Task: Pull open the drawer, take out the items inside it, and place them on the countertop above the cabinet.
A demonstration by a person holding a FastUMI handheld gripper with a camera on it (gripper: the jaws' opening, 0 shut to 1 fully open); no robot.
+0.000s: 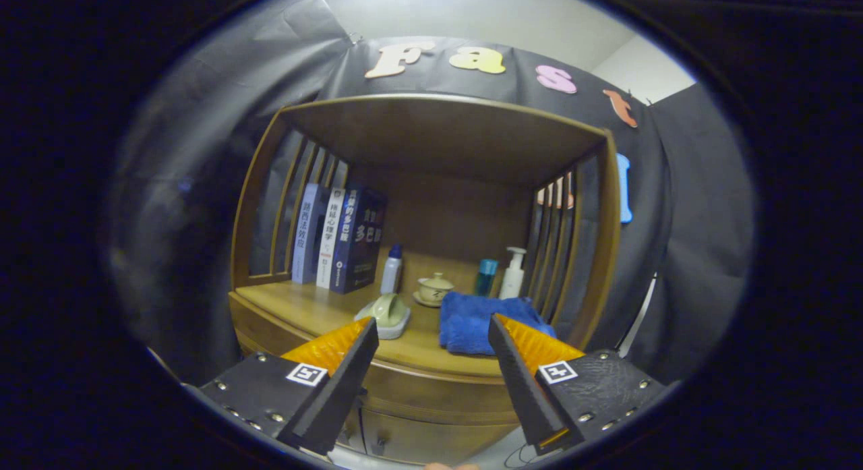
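Hand-held gripper (431,335) hangs wide open and empty, facing the closed drawer (431,396) below the counter (317,308), positioned for its front.

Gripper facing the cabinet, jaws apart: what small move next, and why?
Hard to settle. The gripper hovers with jaws open and empty before the countertop, where a blue towel and green object lie; the drawer front below looks shut. That fits items waiting inside or already taken out. Probably dip lower to check the drawer.
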